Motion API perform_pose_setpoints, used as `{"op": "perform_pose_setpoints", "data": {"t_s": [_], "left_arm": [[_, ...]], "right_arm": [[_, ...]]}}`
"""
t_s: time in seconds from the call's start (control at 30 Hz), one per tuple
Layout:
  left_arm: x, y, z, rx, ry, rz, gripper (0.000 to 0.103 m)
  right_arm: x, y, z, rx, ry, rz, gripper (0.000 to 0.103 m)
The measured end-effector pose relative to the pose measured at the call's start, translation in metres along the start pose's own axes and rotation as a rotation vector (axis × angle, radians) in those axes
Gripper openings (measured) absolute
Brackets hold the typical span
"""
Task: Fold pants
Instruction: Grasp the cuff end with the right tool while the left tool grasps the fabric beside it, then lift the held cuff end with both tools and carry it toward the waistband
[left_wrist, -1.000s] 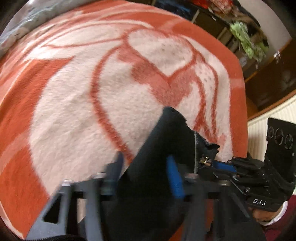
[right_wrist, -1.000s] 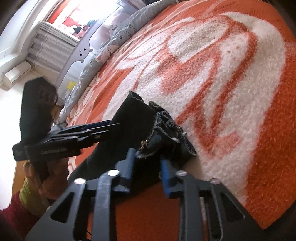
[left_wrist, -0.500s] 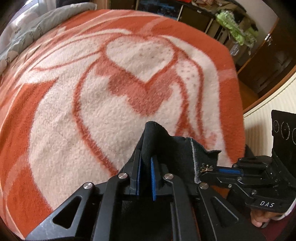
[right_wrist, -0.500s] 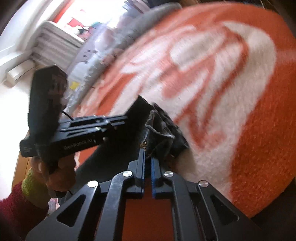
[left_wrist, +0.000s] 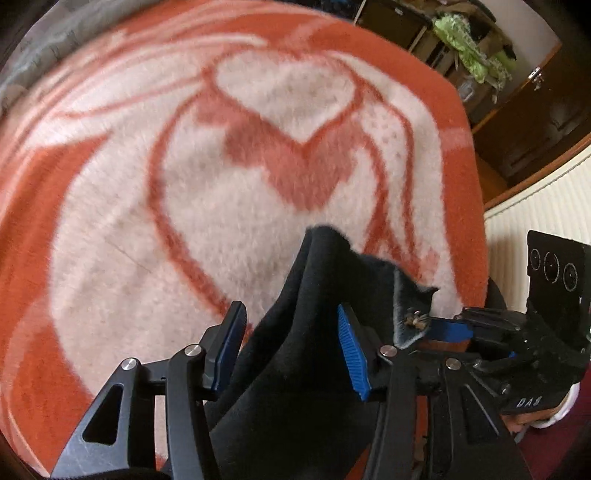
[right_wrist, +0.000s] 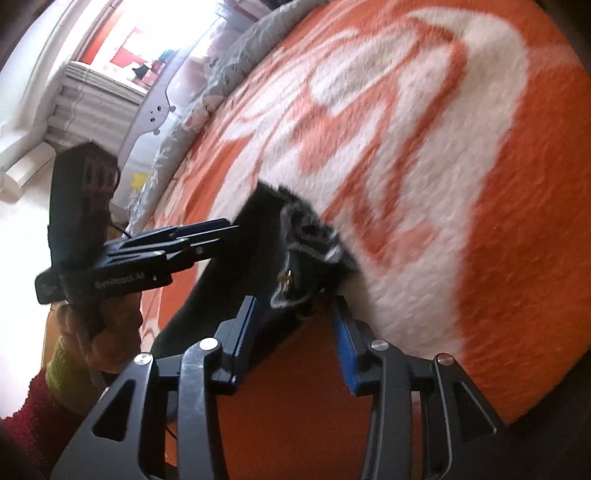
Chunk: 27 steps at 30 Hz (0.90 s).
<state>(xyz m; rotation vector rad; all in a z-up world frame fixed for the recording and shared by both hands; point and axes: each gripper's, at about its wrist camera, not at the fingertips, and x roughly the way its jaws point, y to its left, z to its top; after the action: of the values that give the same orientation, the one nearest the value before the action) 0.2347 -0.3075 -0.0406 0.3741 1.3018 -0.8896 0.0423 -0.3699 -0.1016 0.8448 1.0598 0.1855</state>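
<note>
Straddling black pants (left_wrist: 295, 369) | left tongs (left_wrist: 291, 350) spread wide | right tongs (right_wrist: 295, 332) spread wide | orange-white blanket (left_wrist: 221, 184)

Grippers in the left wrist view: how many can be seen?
2. The left gripper sits at bottom centre, jaws open around the black pants. The right gripper reaches in from the right edge toward the pants' frayed corner; its fingers are seen side-on.

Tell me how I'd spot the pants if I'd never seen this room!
Look at the big fluffy orange-and-white blanket covering the bed. Near its front edge, between the two black grippers with blue pads, sits a bunched heap of cloth: the pants. They are the only black fabric there, with a small gold clasp at the top.
</note>
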Motion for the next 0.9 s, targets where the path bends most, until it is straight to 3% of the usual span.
{"op": "perform_pose_setpoints", "data": {"t_s": [0.13,0.2,0.27,0.33,0.37,0.47,0.7,0.9], "left_arm": [[0.022,0.013,0.004,-0.056,0.054,-0.057,0.051],[0.027,0.019,0.010,-0.090,0.061,-0.102,0.051],[0.031,0.023,0.016,-0.109,0.066,-0.124,0.050],[0.031,0.021,0.020,-0.097,0.051,-0.129,0.033],[0.031,0.019,0.020,-0.087,0.045,-0.159,0.014],[0.023,0.010,0.018,-0.046,0.010,-0.132,0.011],[-0.043,0.007,-0.002,-0.068,-0.146,-0.156,0.010],[-0.111,0.013,-0.038,-0.110,-0.283,-0.156,0.010]], "right_arm": [[0.009,-0.003,-0.001,0.015,-0.018,0.033,0.040],[0.010,-0.008,0.000,0.023,-0.025,0.025,0.021],[0.009,-0.016,-0.001,0.042,-0.030,0.052,0.018],[0.008,-0.016,-0.003,0.029,-0.037,0.053,0.015],[0.007,-0.013,-0.004,0.014,-0.045,0.053,0.014],[0.001,-0.007,-0.005,-0.011,-0.059,0.062,0.013],[-0.025,0.040,-0.002,-0.161,-0.094,0.175,0.012],[-0.037,0.093,-0.008,-0.296,-0.080,0.296,0.012]]}}
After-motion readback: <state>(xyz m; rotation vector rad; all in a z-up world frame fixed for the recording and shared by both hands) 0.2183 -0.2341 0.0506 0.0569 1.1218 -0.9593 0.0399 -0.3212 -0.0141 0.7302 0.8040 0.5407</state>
